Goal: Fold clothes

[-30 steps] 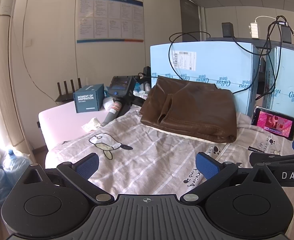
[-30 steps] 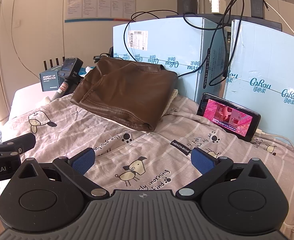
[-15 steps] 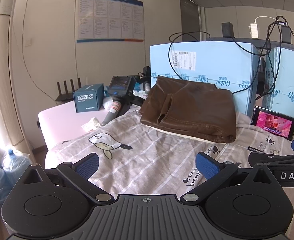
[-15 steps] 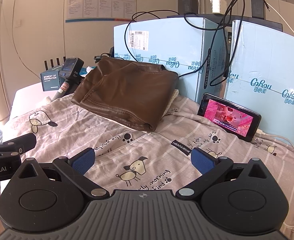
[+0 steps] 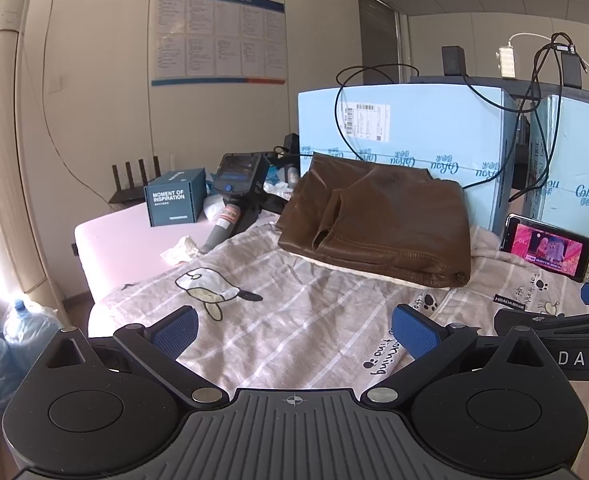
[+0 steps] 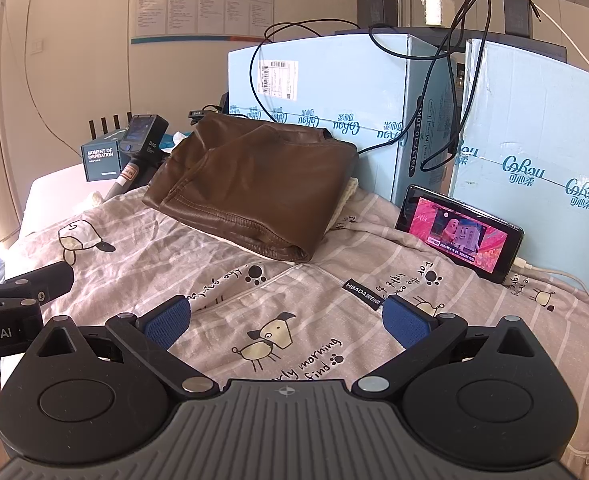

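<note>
Both grippers wide, holding nothing
Left gripper [image 5: 292,330] and right gripper [image 6: 286,316] hover near the folded brown garment [image 6: 254,184] on the bedsheet [image 6: 326,296].

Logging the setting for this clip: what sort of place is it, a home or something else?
Probably an office or storeroom set up for recording, not a home. A printed notice board hangs on the wall, large blue shipping cartons stand behind the cloth-covered table, and water-cooler bottles sit on the floor.
</note>
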Demonstrator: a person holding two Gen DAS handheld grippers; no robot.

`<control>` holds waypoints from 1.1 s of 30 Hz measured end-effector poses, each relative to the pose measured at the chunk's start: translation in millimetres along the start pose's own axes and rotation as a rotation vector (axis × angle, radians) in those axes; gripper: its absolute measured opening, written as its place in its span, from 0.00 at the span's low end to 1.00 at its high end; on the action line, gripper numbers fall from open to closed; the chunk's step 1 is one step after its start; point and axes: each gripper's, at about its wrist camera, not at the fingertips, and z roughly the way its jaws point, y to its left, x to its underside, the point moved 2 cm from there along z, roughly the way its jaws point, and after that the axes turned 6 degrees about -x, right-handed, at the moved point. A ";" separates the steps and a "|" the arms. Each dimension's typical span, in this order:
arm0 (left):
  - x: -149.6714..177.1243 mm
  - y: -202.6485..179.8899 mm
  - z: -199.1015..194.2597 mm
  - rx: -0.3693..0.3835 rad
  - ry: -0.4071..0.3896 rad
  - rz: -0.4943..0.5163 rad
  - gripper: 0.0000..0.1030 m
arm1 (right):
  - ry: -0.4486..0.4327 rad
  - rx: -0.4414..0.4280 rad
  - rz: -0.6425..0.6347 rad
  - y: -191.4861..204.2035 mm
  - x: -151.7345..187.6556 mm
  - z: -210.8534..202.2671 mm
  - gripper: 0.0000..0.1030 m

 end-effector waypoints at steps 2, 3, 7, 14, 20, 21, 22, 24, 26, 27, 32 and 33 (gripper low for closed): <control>0.1 -0.6 0.2 0.000 0.002 0.003 1.00 | 0.000 0.000 0.000 0.3 0.0 0.1 1.00; 0.2 -0.8 0.2 -0.001 0.002 0.004 1.00 | 0.000 -0.001 0.000 0.3 0.1 0.0 1.00; 0.6 -1.3 -0.2 -0.001 0.003 0.006 1.00 | 0.001 -0.001 0.000 0.3 0.0 0.0 1.00; 0.9 -1.0 -0.3 -0.004 0.003 0.005 1.00 | 0.002 -0.002 -0.001 0.2 0.2 0.0 1.00; 0.9 -0.5 0.2 -0.002 0.004 0.004 1.00 | 0.003 -0.004 -0.004 0.4 0.3 0.4 1.00; 1.0 -0.3 0.1 -0.003 0.004 0.004 1.00 | 0.003 -0.004 -0.004 0.4 0.3 0.5 1.00; 1.0 -0.3 -0.1 -0.003 0.003 0.004 1.00 | 0.004 -0.005 -0.005 0.5 0.3 0.5 1.00; 1.2 -0.3 -0.2 -0.002 0.004 0.005 1.00 | 0.004 -0.005 -0.006 0.5 0.3 0.6 1.00; 1.5 -0.2 0.0 -0.003 0.005 0.005 1.00 | 0.006 -0.007 -0.008 0.5 0.2 0.8 1.00; 1.7 -0.1 0.1 -0.003 0.006 0.004 1.00 | 0.007 -0.007 -0.009 0.6 0.2 0.9 1.00; 1.6 0.7 0.2 -0.005 0.006 0.002 1.00 | 0.006 -0.006 -0.012 1.1 0.4 0.5 1.00; 1.7 0.8 0.1 -0.005 0.005 0.001 1.00 | 0.005 -0.005 -0.012 1.0 0.5 0.4 1.00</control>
